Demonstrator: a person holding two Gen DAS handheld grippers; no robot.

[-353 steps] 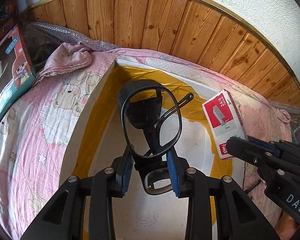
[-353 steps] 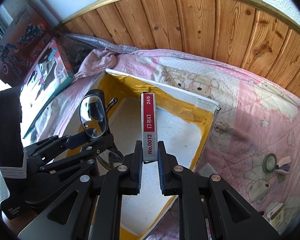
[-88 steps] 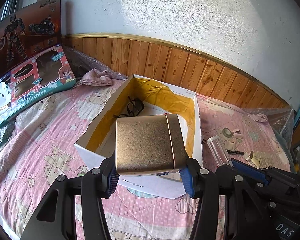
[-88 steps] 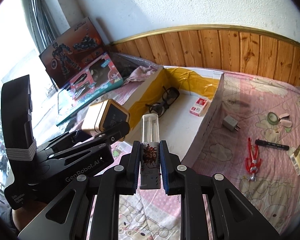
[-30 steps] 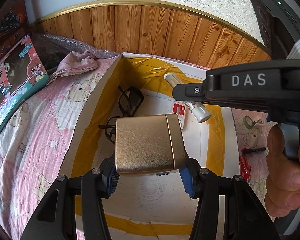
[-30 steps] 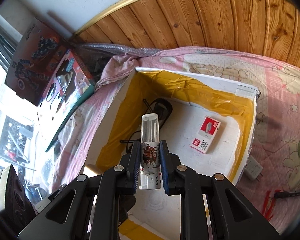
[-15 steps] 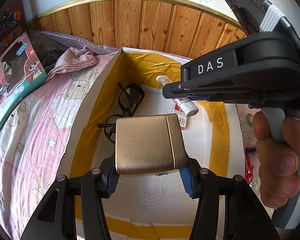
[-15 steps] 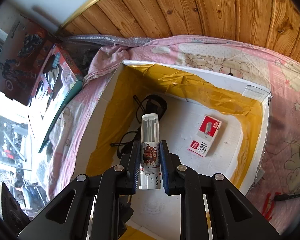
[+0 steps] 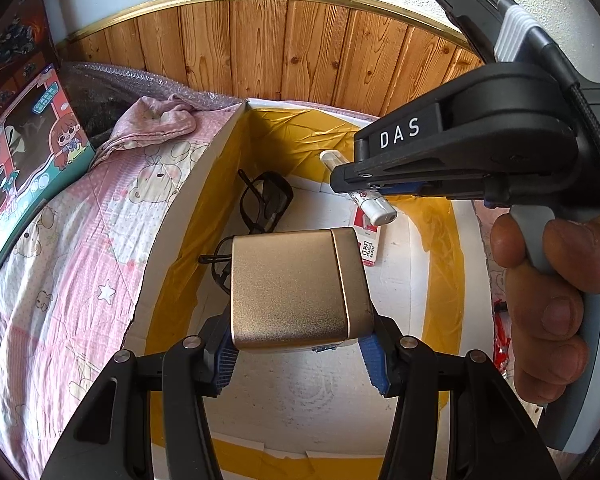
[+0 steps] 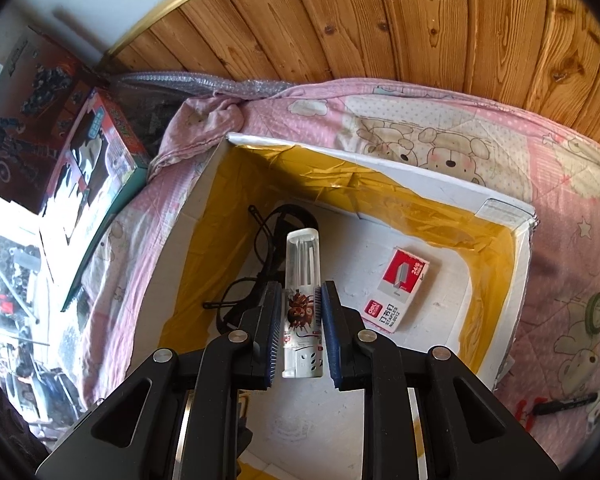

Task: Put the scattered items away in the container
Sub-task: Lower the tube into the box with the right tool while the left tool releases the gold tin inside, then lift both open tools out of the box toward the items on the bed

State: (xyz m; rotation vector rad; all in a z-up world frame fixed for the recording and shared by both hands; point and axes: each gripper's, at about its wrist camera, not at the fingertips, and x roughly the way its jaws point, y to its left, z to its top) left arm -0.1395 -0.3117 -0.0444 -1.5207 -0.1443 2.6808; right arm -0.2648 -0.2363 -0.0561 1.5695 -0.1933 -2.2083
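The right gripper (image 10: 299, 322) has sunk lower into the box (image 10: 500, 206), clamping the tube (image 10: 302, 304). Tube's long axis points at the glasses (image 10: 268, 240). The left gripper (image 9: 300, 354) grips the gold tin (image 9: 296, 286) above the floor

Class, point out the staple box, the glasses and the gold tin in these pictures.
staple box (image 10: 402, 289), right wrist view, on its red-and-white top face.
glasses (image 9: 271, 201), left wrist view, on the far dark lens.
gold tin (image 9: 296, 288), left wrist view, middle of its top face.
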